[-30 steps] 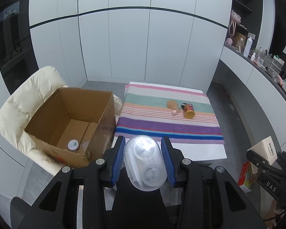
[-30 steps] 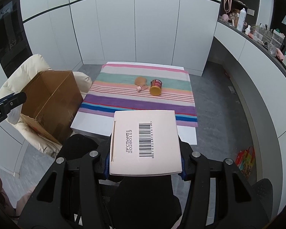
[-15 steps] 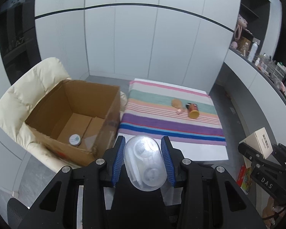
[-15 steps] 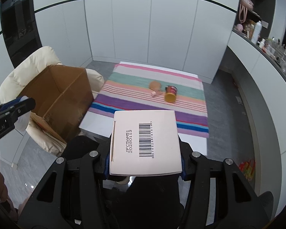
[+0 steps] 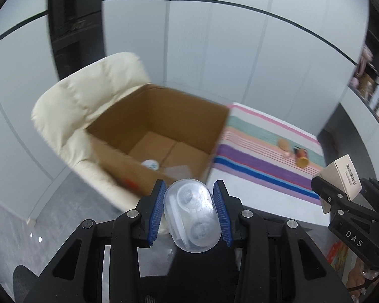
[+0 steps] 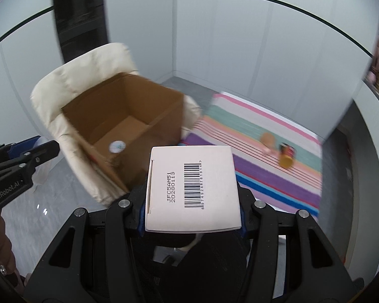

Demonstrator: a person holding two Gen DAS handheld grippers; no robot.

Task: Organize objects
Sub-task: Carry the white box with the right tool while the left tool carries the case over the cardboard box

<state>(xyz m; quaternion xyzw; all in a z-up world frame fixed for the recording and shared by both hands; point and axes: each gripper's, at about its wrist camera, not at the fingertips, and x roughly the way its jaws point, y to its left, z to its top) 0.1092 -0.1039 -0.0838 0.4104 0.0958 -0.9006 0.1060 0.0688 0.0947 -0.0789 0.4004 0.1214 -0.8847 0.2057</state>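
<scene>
Carrying both items toward the open cardboard box (image 5: 161, 131) on the cream padded chair (image 5: 88, 93), we kept the left gripper (image 5: 190, 214) clamped on a smooth clear plastic capsule case (image 5: 190, 217). Our right gripper (image 6: 193, 202) pinched a flat matte barcoded carton (image 6: 192, 184); a ribbed striped cloth (image 6: 265, 151) lay far right.

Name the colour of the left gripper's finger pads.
Blue, ribbed pads; clearest in the left wrist view.
</scene>
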